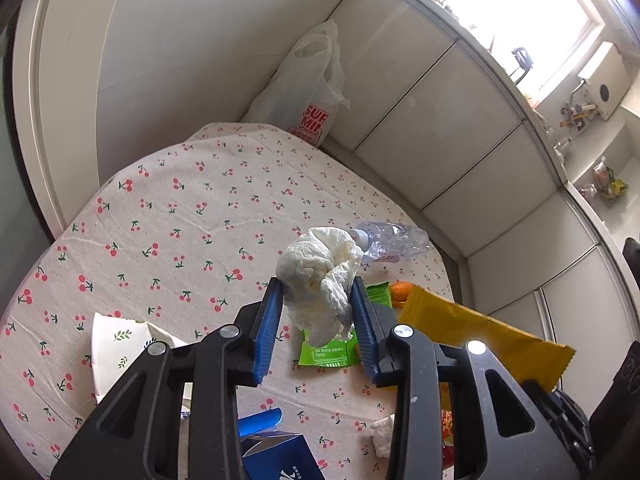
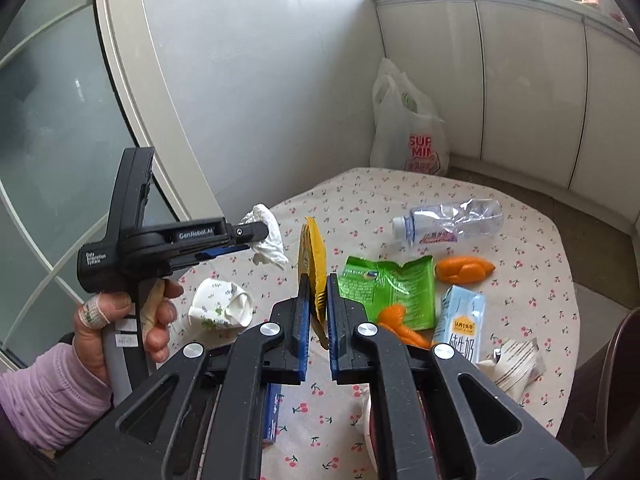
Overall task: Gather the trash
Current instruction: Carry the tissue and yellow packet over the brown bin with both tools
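My left gripper (image 1: 318, 294) is shut on a crumpled white tissue (image 1: 320, 276) and holds it above the cherry-print table (image 1: 168, 216); it also shows in the right wrist view (image 2: 256, 234) with the tissue (image 2: 268, 240). My right gripper (image 2: 319, 280) is shut on a yellow wrapper (image 2: 314, 256), held upright above the table; the wrapper also shows in the left wrist view (image 1: 480, 332). On the table lie a crushed clear bottle (image 2: 452, 220), a green wrapper (image 2: 388, 288), orange peels (image 2: 464, 270), a milk carton (image 2: 460, 320) and a crumpled paper cup (image 2: 220, 308).
A white plastic shopping bag (image 2: 408, 132) stands at the table's far edge against the wall and cabinets (image 2: 528, 80). A blue box (image 1: 276, 456) and small white scraps (image 2: 508, 368) lie near the front. A glass door (image 2: 52, 120) is on the left.
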### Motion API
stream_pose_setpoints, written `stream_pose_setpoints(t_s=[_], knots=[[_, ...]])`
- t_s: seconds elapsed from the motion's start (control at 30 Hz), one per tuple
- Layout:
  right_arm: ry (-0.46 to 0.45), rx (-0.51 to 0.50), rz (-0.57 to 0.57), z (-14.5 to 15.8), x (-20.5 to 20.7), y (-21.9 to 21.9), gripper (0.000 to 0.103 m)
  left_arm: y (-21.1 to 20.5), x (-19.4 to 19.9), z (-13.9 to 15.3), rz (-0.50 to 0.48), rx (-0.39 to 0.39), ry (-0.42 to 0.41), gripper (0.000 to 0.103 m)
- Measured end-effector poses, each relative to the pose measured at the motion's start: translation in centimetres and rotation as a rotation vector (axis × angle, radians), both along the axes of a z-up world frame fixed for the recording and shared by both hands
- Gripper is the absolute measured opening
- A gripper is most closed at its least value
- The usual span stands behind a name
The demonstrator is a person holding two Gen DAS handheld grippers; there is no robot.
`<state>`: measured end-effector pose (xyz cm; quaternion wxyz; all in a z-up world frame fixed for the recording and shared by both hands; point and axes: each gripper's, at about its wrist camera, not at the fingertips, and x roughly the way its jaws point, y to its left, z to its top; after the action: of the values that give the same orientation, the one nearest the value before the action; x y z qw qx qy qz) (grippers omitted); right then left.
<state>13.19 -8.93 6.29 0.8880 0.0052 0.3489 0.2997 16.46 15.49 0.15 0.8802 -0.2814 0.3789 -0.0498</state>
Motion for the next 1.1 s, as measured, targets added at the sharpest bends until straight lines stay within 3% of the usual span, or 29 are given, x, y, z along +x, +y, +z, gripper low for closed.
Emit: stream_pose_setpoints(t_s=[0.53, 1.1], knots=[[-0.125, 0.038, -0.107, 2.8, -0.3, -4.1, 0.007, -4.6, -1.5, 4.3, -0.018, 0.111, -0.109, 0.036], [-0.210, 0.118, -0.312, 4.9, -1.3, -13.5, 0.007, -15.3, 0.2, 10.1, -0.177, 0.177, -0.217, 0.036]])
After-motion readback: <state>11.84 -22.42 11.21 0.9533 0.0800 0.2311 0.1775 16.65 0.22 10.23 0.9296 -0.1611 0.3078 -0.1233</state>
